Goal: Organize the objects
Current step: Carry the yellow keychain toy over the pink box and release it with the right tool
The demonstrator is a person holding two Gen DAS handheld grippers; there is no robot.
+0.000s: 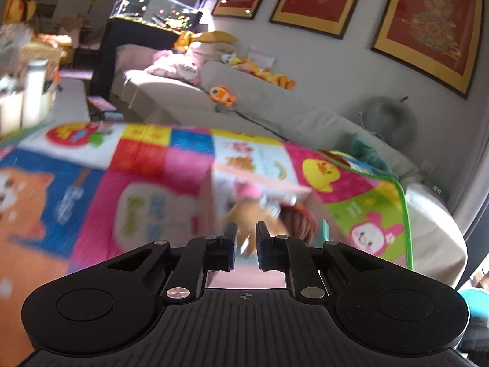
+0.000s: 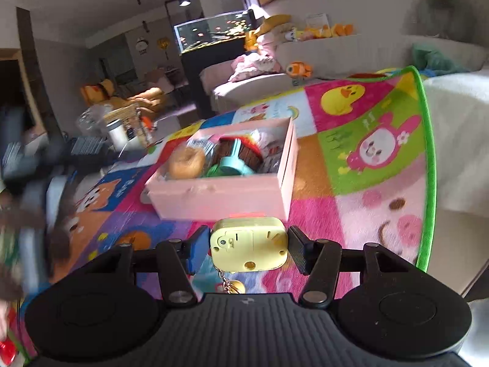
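Observation:
A pink box (image 2: 220,195) stands on the colourful play mat (image 2: 366,165) and holds a doughnut (image 2: 186,162), a chocolate cupcake (image 2: 244,150), a teal toy (image 2: 232,163) and other small items. My right gripper (image 2: 249,249) is shut on a yellow toy (image 2: 249,246) with a key chain, just in front of the box's near wall. In the blurred left wrist view the box (image 1: 275,183) lies right ahead, and my left gripper (image 1: 246,244) hovers over its contents with the jaws a narrow gap apart and nothing between them.
The mat (image 1: 91,168) covers a beige sofa (image 1: 275,113) with plush toys (image 1: 223,94) on it. A fish tank (image 2: 214,30) stands behind. A table with bottles and clutter (image 2: 119,128) is at the left. The mat's green edge (image 2: 428,153) runs along the right.

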